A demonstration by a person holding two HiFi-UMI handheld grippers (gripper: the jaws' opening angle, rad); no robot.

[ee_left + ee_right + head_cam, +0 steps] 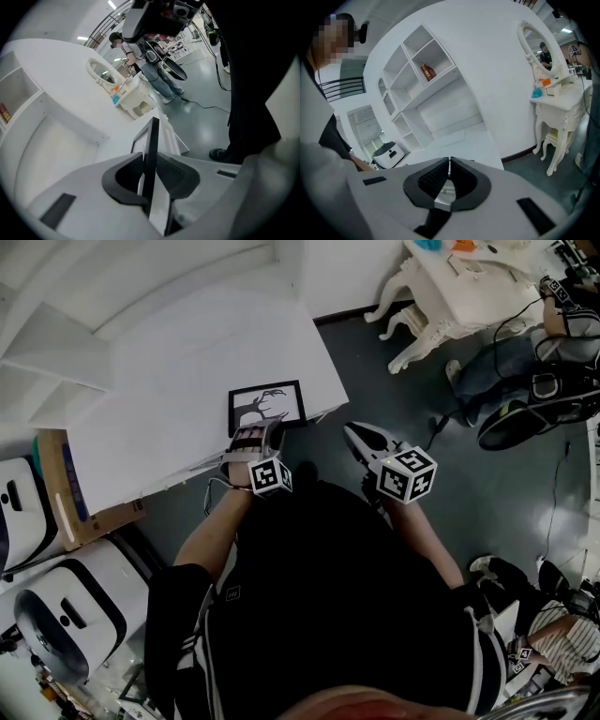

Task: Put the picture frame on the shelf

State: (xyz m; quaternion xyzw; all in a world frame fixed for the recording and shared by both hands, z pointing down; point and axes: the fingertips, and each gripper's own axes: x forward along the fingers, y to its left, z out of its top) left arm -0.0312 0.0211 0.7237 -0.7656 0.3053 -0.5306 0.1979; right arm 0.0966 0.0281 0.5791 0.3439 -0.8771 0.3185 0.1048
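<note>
Dark-clad shoulders and chest of the person fill the foreground as they stand at the long white counter, behind which rises the white wall unit of open shelf compartments. Over the counter's near corner is the black-rimmed rectangular picture frame with a black-and-white tree print; I can't tell whether its edge rests on the surface or hangs clear of it. The left gripper has it, both dark pads pressed on the frame's thin lower edge, so the frame stands edge-on between them. The right gripper hangs beside it off the counter's end, jaws closed together with nothing in them. One upper compartment holds a small brown bottle. What worries me is the grip: it is narrow and low on one edge, so the frame's weight above the pads could make it swing or slip on the way up. A tilted frame could also clip a shelf divider or knock that bottle, and the idle right gripper offers no support.
</note>
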